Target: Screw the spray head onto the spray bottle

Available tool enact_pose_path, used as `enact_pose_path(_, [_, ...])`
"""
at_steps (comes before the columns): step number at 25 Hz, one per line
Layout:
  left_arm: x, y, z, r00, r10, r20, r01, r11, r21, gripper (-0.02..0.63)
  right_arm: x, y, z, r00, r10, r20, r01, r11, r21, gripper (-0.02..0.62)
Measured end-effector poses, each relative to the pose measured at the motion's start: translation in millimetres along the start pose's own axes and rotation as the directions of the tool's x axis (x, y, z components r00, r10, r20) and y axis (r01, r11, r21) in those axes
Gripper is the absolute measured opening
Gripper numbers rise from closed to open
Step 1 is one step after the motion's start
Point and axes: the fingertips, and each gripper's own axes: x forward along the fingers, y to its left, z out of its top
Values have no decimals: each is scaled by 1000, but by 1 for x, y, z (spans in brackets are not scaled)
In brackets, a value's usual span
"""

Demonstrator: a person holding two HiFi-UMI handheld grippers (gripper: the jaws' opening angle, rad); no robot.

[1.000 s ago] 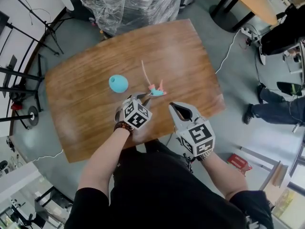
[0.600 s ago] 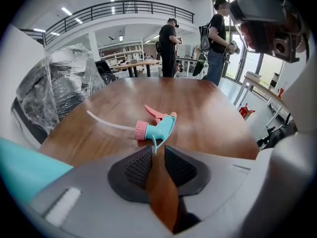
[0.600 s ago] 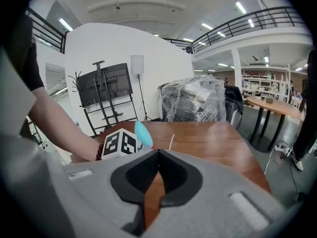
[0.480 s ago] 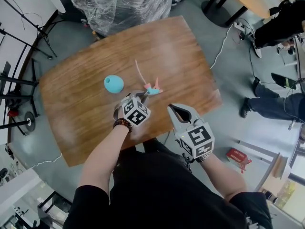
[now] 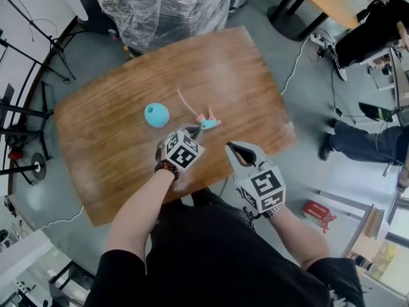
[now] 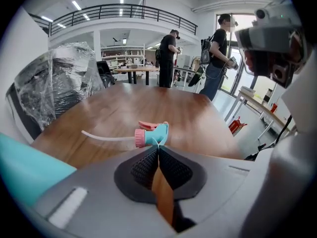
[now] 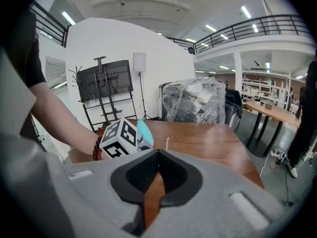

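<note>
- The spray bottle [image 5: 156,114] was on the counter [image 5: 108,152], apart from its head.
- The left tongs [image 5: 195,131] had just closed, pinching the spray head [image 6: 151,135] by its teal edge. This was the pick-up step, I judge. Next it must be lifted to the bottle's neck.
- The right tongs [image 7: 158,153] hung clenched, empty.
- Only the left gripper view showed that pinch.

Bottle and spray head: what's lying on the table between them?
Nothing: the head view shows bare table between bottle and spray head, whose tube slants away.
</note>
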Motion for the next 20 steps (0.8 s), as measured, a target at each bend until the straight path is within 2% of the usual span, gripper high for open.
enact_pose_path(3, [-15, -2, 13, 997, -55, 45, 58, 996, -68, 23, 4, 2, -1, 999, -6, -38, 3, 996, -87, -6])
enact_pose_path(6, [-36, -9, 29, 988, -127, 86, 137, 982, -127, 23, 7, 1, 5, 998, -23, -59, 9, 976, -217, -6])
enact_pose_path(8, [-50, -13, 41, 977, -175, 119, 194, 967, -164, 21, 10, 2, 10, 997, -29, -76, 4, 952, -307, 126])
enact_pose_path(9, [-57, -15, 47, 971, -196, 138, 220, 958, -185, 21, 10, 3, 12, 996, -35, -83, 3, 934, -358, 131])
enact_pose_path(11, [-71, -17, 57, 956, -235, 175, 271, 935, -229, 23, 11, 7, 15, 994, -61, -92, 8, 871, -491, 169])
enact_pose_path(14, [-94, -22, 73, 923, -303, 238, 362, 893, -268, 23, 15, 21, 24, 995, -70, -72, 1, 727, -687, 203])
enact_pose_path(15, [-102, -24, 79, 907, -328, 265, 397, 876, -274, 23, 15, 26, 30, 996, -60, -58, -1, 687, -726, 211])
enact_pose_path(18, [-124, -29, 92, 854, -383, 351, 488, 825, -287, 23, 11, 36, 53, 999, -37, -23, 4, 608, -794, 227])
enact_pose_path(20, [-138, -31, 98, 822, -409, 397, 536, 791, -295, 23, 9, 39, 61, 999, -33, -31, -9, 529, -849, 246])
